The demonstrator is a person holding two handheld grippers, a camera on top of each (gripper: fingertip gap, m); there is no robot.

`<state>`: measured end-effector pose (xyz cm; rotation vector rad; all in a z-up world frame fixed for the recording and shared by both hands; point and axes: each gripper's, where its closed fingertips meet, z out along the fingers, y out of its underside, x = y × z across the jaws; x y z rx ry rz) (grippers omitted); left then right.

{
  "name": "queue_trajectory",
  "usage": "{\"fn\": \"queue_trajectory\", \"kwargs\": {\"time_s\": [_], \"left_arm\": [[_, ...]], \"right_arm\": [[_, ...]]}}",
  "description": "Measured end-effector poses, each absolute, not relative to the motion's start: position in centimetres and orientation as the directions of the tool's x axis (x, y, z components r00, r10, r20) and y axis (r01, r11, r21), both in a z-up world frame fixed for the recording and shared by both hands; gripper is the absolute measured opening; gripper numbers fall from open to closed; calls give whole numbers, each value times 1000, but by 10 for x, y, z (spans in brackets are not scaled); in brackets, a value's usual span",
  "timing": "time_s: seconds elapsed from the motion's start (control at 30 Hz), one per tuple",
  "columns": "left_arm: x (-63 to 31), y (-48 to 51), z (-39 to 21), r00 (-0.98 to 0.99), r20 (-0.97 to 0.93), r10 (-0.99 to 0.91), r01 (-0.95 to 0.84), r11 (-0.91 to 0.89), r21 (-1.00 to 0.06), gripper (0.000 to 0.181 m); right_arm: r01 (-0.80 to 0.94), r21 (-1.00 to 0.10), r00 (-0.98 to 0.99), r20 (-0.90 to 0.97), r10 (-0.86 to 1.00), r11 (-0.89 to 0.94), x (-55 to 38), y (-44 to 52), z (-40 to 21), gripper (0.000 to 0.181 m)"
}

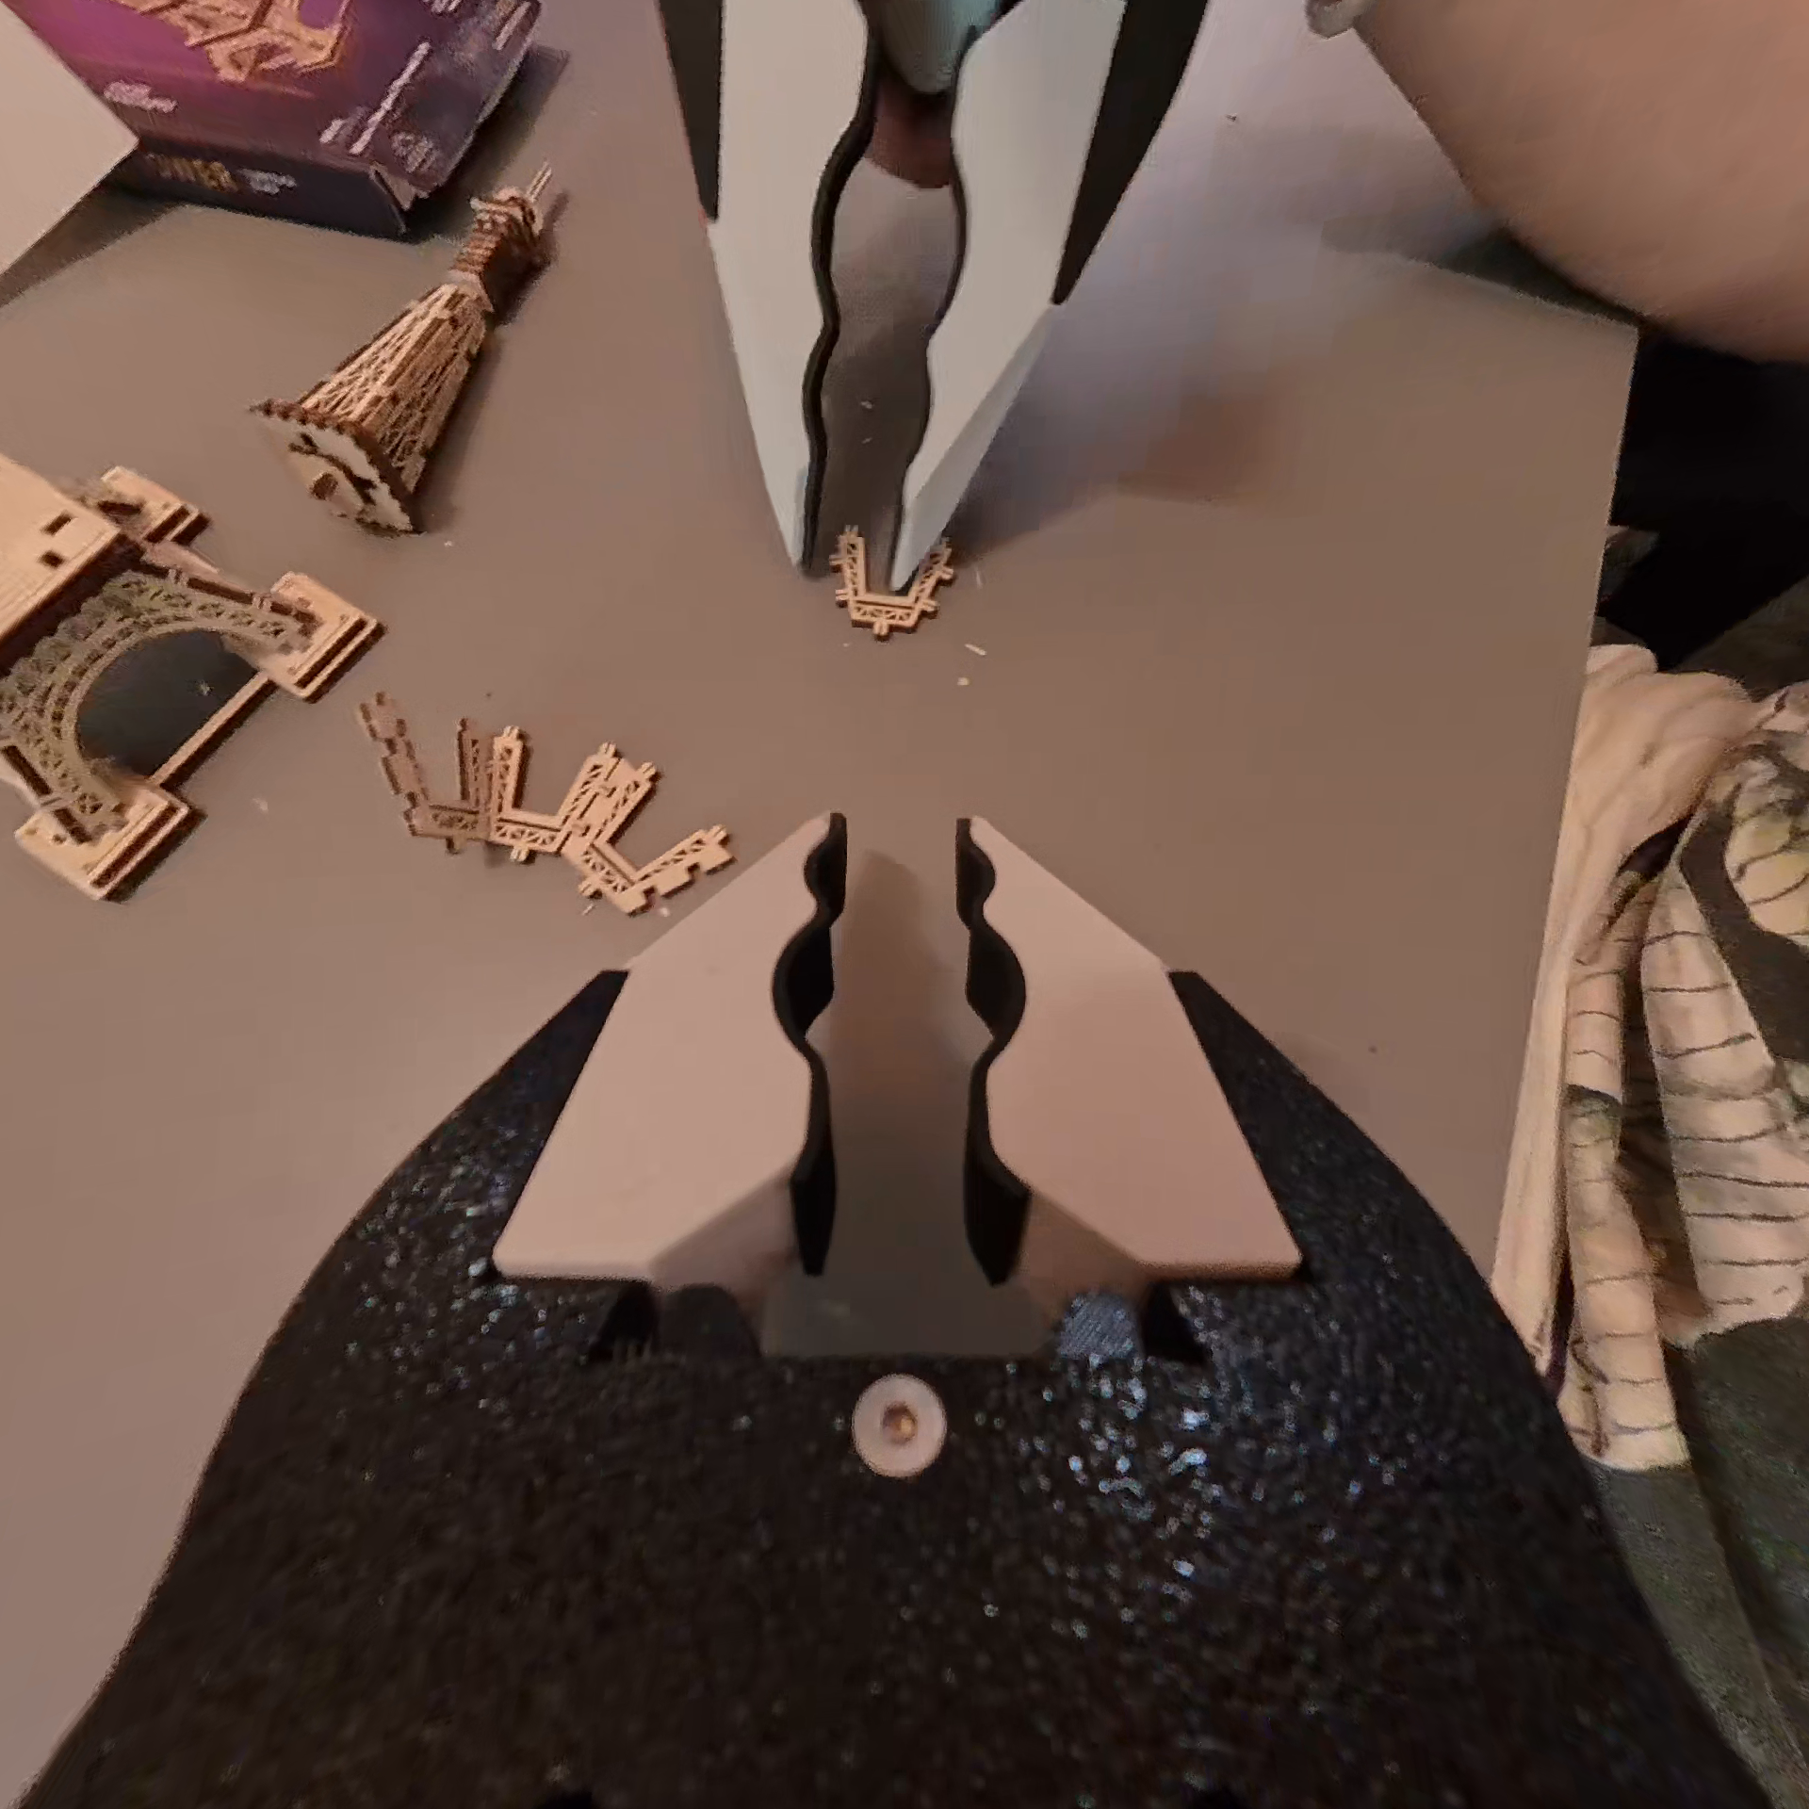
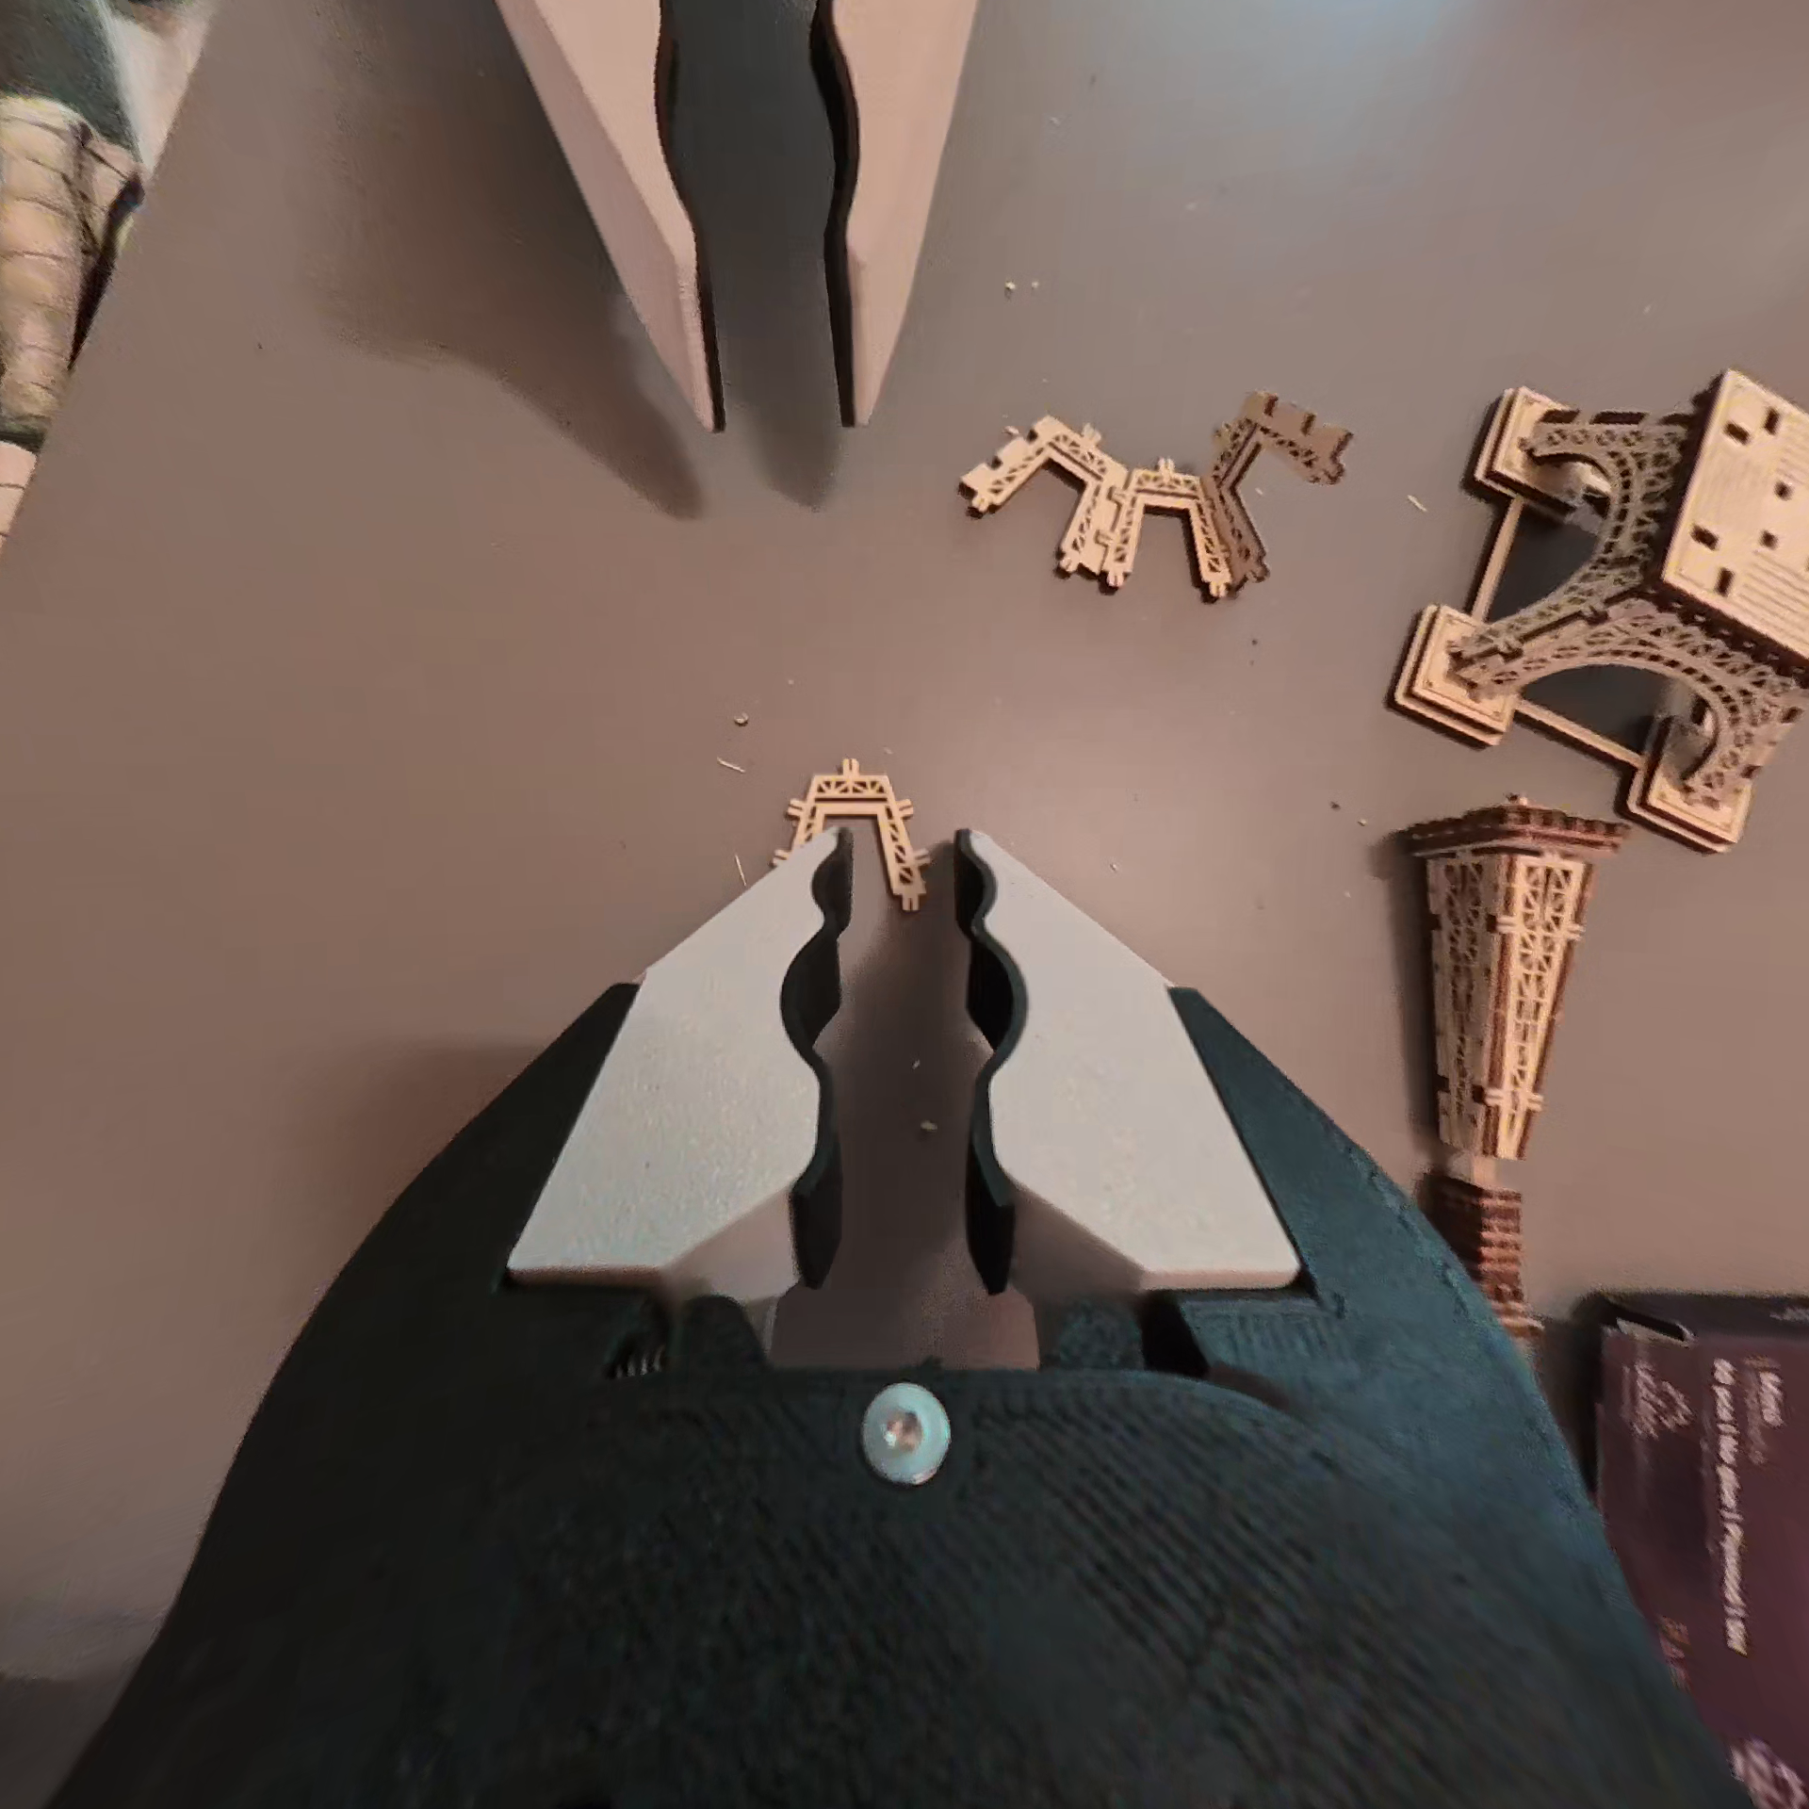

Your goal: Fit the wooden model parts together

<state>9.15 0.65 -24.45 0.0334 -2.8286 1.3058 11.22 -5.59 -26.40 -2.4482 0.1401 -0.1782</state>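
Wooden arch piece (image 2: 858,827) lies flat on my grey bench (image 2: 392,685), at my right tool's (image 2: 902,850) parted tips.
I hold my left tool (image 1: 899,832) opposite, fingers apart, empty; model sections (image 1: 553,817) rest leftward.

Grey table (image 2: 392,685) w/ small lattice piece (image 2: 857,827), loose parts (image 2: 1155,489), arch base (image 2: 1615,607), spire (image 2: 1498,989), purple box (image 1: 294,98)
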Motion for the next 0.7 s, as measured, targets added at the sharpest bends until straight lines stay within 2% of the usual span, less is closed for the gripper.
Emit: {"fn": "queue_trajectory", "kwargs": {"time_s": [0.07, 0.2, 0.27, 0.37, 0.43, 0.5, 0.53, 0.6, 0.63, 0.67, 0.7], "left_arm": [[90, 4, -246, -1000, -12, 4, 11, 645, -764, 18], [97, -1, -247, -988, -157, 1, 123, 628, -768, 17], [105, 0, -251, -979, -203, -36, 132, 646, -752, 20], [124, 7, -253, -974, -125, -189, -28, 647, -762, 26], [132, 11, -239, -966, 0, -258, -147, 551, -822, 27], [143, 19, -217, -952, 54, -303, -189, 440, -878, 28], [149, 24, -207, -947, 37, -319, -171, 402, -899, 29], [159, 35, -190, -934, -78, -349, -66, 382, -922, 28], [162, 39, -182, -923, -157, -352, 10, 387, -922, 27], [163, 41, -175, -909, -231, -346, 84, 392, -916, 27], [162, 41, -169, -895, -291, -338, 146, 394, -908, 27]], "right_arm": [[-56, -653, 989, 67, -131, -755, 111, -51, -266, 3], [-28, -671, 987, 100, -127, -741, 117, -42, -263, 3], [5, -679, 972, 176, -156, -734, 131, -38, -258, 3], [180, -744, 891, 401, -213, -643, 153, -19, -224, 3], [388, -718, 744, 614, -263, -578, 160, -4, -189, 2], [556, -571, 442, 818, -367, -603, 170, -2, -150, 2], [588, -430, 263, 903, -341, -686, 173, -3, -140, 2], [571, -64, -83, 987, -135, -819, 171, 4, -134, 2], [572, 105, -218, 976, -28, -813, 162, 16, -136, 2], [572, 224, -305, 951, 49, -789, 153, 28, -140, 2], [572, 284, -353, 932, 82, -769, 146, 38, -144, 3]]}}
